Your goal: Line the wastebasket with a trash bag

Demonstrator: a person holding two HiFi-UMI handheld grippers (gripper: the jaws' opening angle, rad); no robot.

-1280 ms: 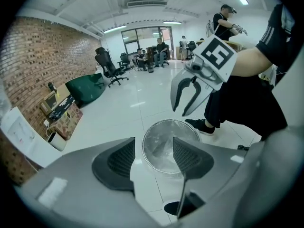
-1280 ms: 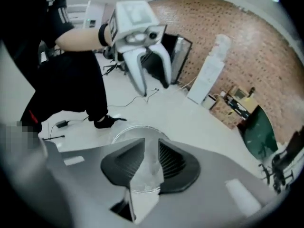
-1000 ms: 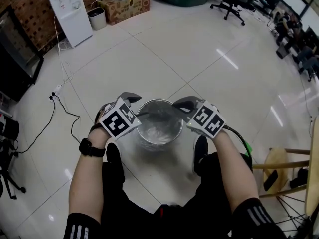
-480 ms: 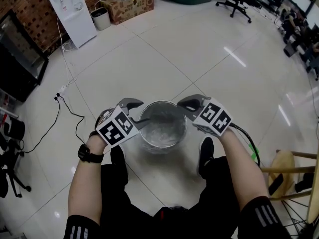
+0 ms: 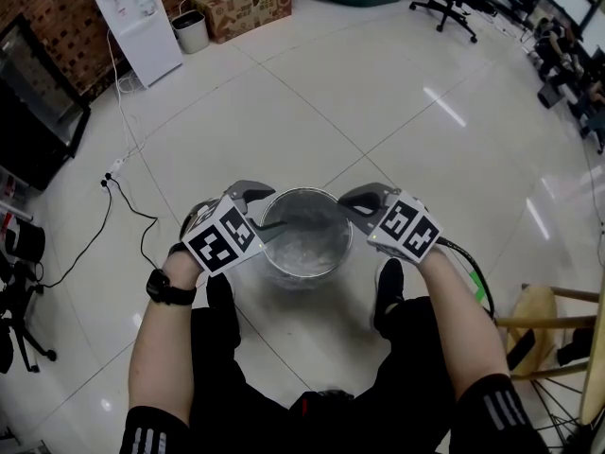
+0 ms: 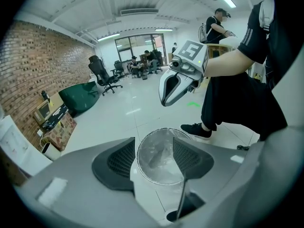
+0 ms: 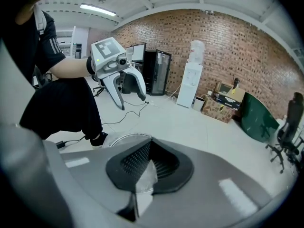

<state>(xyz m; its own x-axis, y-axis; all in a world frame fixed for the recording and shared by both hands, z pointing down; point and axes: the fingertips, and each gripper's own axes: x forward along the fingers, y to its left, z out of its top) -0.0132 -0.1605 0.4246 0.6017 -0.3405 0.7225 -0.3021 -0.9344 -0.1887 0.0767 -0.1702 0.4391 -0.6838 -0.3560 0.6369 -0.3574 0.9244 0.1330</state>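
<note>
My R tongs [image 5: 355,206] pinch trash bag [image 7: 145,177] film, L tongs [image 5: 259,210] spread by wastebasket [image 5: 312,192] rim, prob. to fold it over.

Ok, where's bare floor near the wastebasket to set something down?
Wide bare floor beyond the wastebasket, toward the water dispenser. Left is bordered by a cable, right by a wooden stool. Tight around the wastebasket itself: left gripper, right gripper and both shoes flank it.
</note>
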